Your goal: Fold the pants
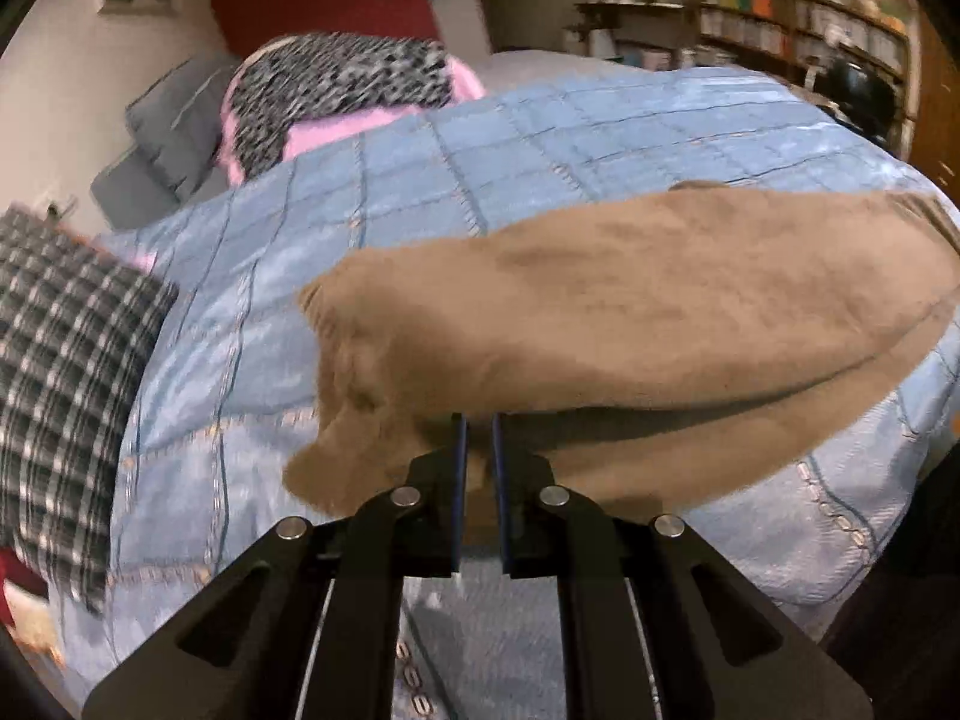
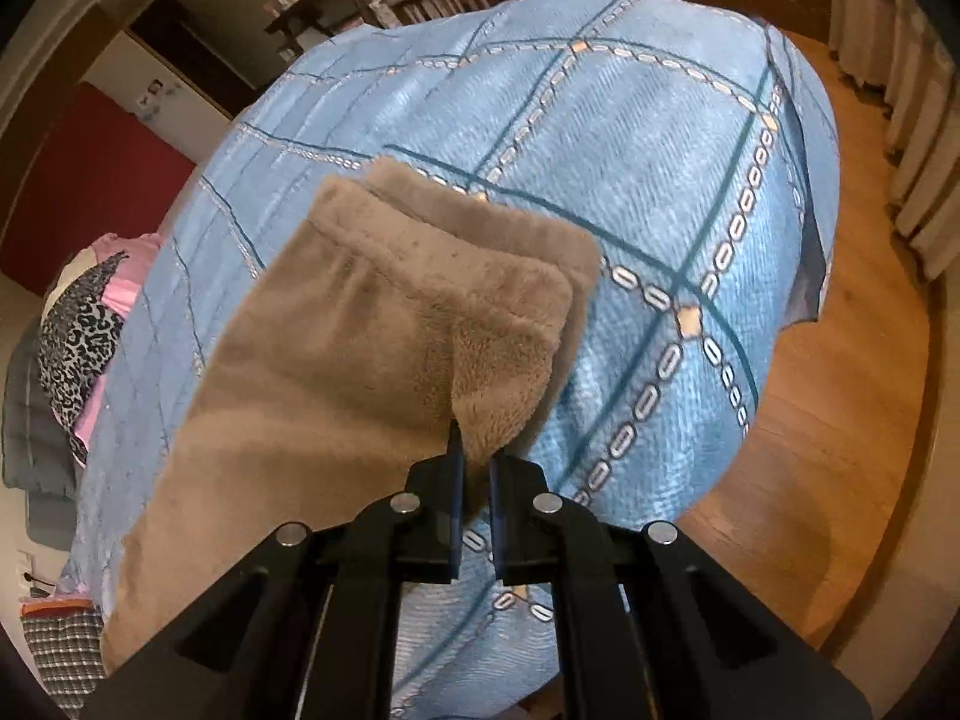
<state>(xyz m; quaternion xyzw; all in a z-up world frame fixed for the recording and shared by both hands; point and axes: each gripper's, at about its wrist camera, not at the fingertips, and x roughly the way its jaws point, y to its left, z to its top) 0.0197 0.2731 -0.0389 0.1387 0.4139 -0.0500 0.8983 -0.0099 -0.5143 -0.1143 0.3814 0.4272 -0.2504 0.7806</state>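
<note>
Tan fleece pants (image 1: 630, 312) lie across a blue quilted bed cover (image 1: 420, 180), stretched between my two grippers. My left gripper (image 1: 478, 426) is shut on the near edge of the pants at one end, where the fabric bunches. In the right wrist view my right gripper (image 2: 474, 450) is shut on a corner of the pants (image 2: 372, 348) at the leg cuffs, which are stacked one over the other. The cuff end is lifted a little off the bed cover (image 2: 660, 192).
A plaid cloth (image 1: 66, 360) lies at the left of the bed. A pink and leopard-print pillow (image 1: 342, 96) and grey pillows (image 1: 162, 138) lie at the head. Bookshelves (image 1: 798, 18) stand beyond. A wooden floor (image 2: 840, 420) borders the bed on the right.
</note>
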